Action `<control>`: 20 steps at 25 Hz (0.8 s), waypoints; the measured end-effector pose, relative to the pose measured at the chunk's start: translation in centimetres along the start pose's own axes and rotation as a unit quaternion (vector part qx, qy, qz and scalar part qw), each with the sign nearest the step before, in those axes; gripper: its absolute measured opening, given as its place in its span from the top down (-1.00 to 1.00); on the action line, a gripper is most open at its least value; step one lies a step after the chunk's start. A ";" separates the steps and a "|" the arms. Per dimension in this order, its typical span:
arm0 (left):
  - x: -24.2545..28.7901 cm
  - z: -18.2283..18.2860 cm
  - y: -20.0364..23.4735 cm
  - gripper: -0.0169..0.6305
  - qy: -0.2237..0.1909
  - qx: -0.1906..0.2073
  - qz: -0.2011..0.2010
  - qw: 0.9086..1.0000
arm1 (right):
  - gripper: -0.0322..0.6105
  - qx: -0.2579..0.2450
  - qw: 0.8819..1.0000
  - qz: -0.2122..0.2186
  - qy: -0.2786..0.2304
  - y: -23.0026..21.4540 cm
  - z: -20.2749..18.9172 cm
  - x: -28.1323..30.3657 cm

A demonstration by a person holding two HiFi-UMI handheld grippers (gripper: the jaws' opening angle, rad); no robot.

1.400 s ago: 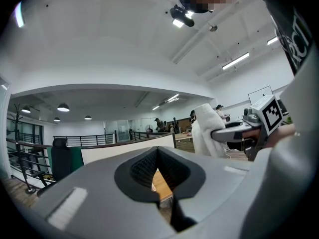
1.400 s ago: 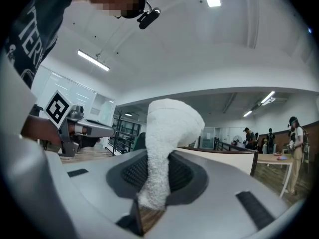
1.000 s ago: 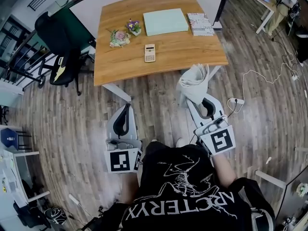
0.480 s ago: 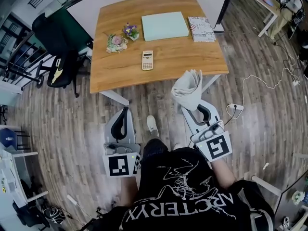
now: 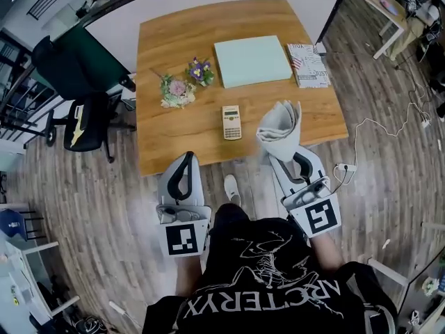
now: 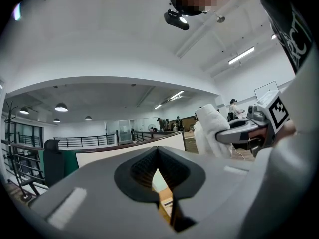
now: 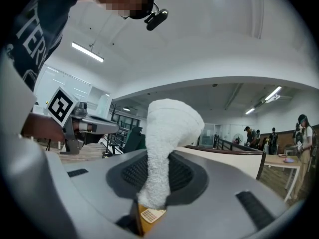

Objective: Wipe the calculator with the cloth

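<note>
A small cream calculator (image 5: 231,122) lies on the wooden table (image 5: 208,33), near its front edge. My right gripper (image 5: 286,153) is shut on a bunched white cloth (image 5: 280,127), which stands up from the jaws over the table's front edge, just right of the calculator. In the right gripper view the cloth (image 7: 169,133) rises between the jaws of that gripper (image 7: 158,168), and the calculator (image 7: 151,215) shows below through the gap. My left gripper (image 5: 185,157) is shut and holds nothing, at the table's front edge, left of the calculator. In the left gripper view the jaws of this gripper (image 6: 158,151) meet.
On the table are a pale green board (image 5: 252,60), a printed booklet (image 5: 308,65) at the right and two small flower bunches (image 5: 179,90). A black office chair (image 5: 83,120) stands left of the table. A power strip with cable (image 5: 344,167) lies on the floor at right.
The person has stepped up to the table, which is nearer now. Both grippers have reached its front edge, and the cloth now stands beside the calculator.
</note>
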State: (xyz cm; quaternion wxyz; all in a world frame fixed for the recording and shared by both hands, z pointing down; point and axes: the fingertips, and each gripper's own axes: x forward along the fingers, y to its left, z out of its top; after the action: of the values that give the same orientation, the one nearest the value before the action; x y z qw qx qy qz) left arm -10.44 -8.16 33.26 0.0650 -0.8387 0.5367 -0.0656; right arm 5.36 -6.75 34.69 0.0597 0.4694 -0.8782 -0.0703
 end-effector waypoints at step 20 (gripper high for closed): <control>11.6 -2.0 8.7 0.92 0.040 -0.015 -0.011 0.999 | 0.61 -0.011 1.000 -0.012 0.016 -6.0 0.2 13.8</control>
State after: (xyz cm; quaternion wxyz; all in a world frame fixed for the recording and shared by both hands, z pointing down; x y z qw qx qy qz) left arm -13.80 -22.36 34.10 0.0296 -0.8422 0.5305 -0.0917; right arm 2.64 -21.54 33.96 0.0777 0.4803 -0.8706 -0.0730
